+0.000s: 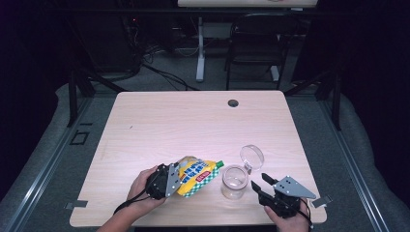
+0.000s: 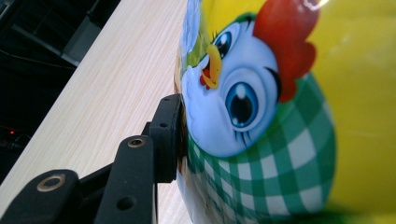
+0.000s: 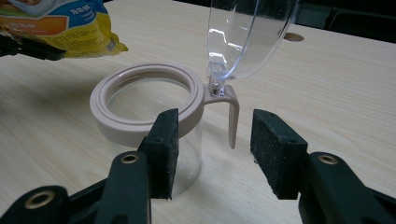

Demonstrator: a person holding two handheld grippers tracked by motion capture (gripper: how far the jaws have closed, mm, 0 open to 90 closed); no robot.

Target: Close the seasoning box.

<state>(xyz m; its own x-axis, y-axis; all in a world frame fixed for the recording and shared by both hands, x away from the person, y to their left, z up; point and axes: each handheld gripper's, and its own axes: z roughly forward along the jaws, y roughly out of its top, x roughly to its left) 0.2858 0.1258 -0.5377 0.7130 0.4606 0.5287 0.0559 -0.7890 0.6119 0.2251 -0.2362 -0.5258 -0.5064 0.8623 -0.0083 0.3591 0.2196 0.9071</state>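
Observation:
A yellow snack bag [image 1: 197, 174] with green check and a cartoon chicken [image 2: 243, 102] is lifted off the table at the near left, tilted toward the jar. My left gripper [image 1: 180, 178] is shut on its lower end; one black pad [image 2: 170, 133] presses its side, and the other jaw is hidden behind the bag. A clear glass jar [image 1: 234, 182] with a beige ring [image 3: 144, 100] stands to the right, its clear hinged lid [image 3: 250, 32] swung up and open. My right gripper [image 1: 258, 183] is open just right of the jar, with the beige latch tab [image 3: 232, 123] between the jaws, untouched.
The light wooden table [image 1: 193, 121] has a round cable hole [image 1: 233, 103] near its far edge. The jar stands close to the near edge. A dark chair [image 1: 256, 43] and a desk leg [image 1: 199, 48] stand beyond the table.

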